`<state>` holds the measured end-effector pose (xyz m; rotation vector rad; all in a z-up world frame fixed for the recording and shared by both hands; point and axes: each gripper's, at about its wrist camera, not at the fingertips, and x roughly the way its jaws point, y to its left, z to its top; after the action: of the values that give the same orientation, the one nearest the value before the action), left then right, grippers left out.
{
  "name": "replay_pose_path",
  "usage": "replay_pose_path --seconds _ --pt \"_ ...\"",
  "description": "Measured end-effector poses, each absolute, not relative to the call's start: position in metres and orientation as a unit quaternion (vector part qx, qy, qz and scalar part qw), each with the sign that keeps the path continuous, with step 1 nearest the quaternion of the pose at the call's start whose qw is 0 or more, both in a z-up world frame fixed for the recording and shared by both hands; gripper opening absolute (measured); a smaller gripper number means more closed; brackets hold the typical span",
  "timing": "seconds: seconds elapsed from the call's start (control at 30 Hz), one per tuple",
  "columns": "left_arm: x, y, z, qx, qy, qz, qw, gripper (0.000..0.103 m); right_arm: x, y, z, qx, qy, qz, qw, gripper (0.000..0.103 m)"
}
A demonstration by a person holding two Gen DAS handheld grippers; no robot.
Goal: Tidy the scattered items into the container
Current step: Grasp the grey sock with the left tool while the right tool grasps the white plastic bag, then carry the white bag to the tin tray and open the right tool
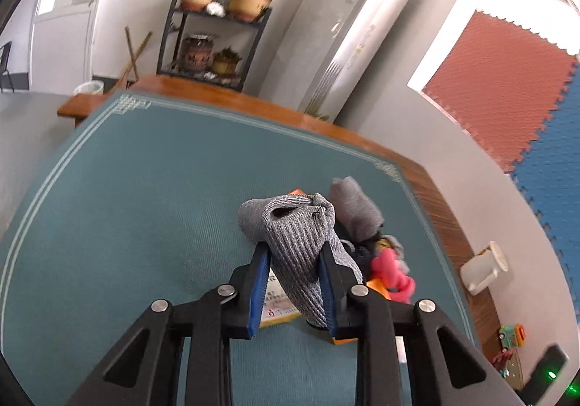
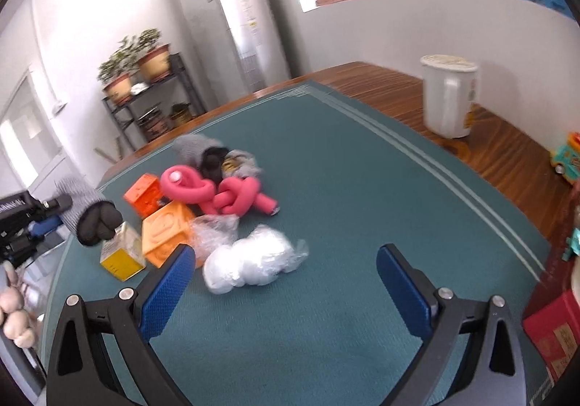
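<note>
Already a pick is in hand: the left tongs (image 1: 293,282) are pinching a rolled grey ribbed sock (image 1: 301,243) between their blue pads, the roll standing up out of the grip and apparently lifted clear of the teal mat (image 1: 145,206) on the surface.

Landmark: the pink knotted foam tube (image 2: 217,194) at the middle of the pile.
- Left of the tube: the gripped sock, seen in the right wrist view at the far left edge, well apart from it.
- Just left and near side of the tube: two orange blocks (image 2: 165,233) and a small yellow carton (image 2: 121,257).
- Behind the tube: a dark-and-grey bundle of socks (image 2: 210,156), touching it.
- Near side of the tube: a crinkled clear plastic bag (image 2: 250,262), just ahead of the right tongs (image 2: 286,282), which are spread wide with nothing between them.

Judgement: next, carry the sock to the container. Which container is meant I cannot tell; a white lidded jug (image 2: 449,98) stands far right of the tube on bare wood.
</note>
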<state>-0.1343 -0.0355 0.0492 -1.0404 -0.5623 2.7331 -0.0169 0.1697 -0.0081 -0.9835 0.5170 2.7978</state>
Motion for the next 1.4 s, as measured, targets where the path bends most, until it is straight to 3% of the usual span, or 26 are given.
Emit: replay_pose_path --seconds 0.2,0.47,0.5,0.53,0.57,0.6,0.67,0.7,1.13,1.4 --pt "-0.124 -0.032 0.064 -0.332 -0.182 0.92 0.098 0.028 -0.035 0.153 -0.026 -0.358 0.158 0.92 0.024 0.101" --pt "-0.124 -0.032 0.066 -0.342 -0.188 0.914 0.116 0.028 -0.069 0.157 -0.048 -0.4 0.176 0.898 0.046 0.097" --pt "-0.124 -0.033 0.067 -0.341 -0.188 0.913 0.116 0.028 -0.07 0.153 -0.048 -0.403 0.161 0.899 0.054 0.093" --pt "-0.124 -0.033 0.067 -0.341 -0.189 0.913 0.116 0.028 -0.071 0.15 -0.049 -0.405 0.145 0.901 0.062 0.078" --pt "-0.125 -0.033 0.067 -0.343 -0.189 0.913 0.116 0.028 -0.071 0.147 -0.049 -0.408 0.129 0.901 0.07 0.069" --pt "-0.125 -0.033 0.066 -0.344 -0.19 0.912 0.117 0.028 -0.071 0.145 -0.048 -0.409 0.121 0.901 0.074 0.053" --pt "-0.125 -0.03 0.066 -0.347 -0.189 0.911 0.118 0.028 -0.07 0.147 -0.048 -0.407 0.129 0.902 0.067 0.038" --pt "-0.125 -0.029 0.066 -0.348 -0.188 0.911 0.119 0.028 -0.068 0.152 -0.049 -0.406 0.136 0.901 0.065 0.025" --pt "-0.112 -0.01 0.074 -0.341 -0.175 0.911 0.15 0.028 0.004 0.151 0.003 -0.306 0.119 0.942 0.073 0.023" --pt "-0.101 0.005 0.078 -0.339 -0.164 0.91 0.173 0.028 0.108 0.215 0.038 -0.255 0.141 0.936 0.198 0.023"
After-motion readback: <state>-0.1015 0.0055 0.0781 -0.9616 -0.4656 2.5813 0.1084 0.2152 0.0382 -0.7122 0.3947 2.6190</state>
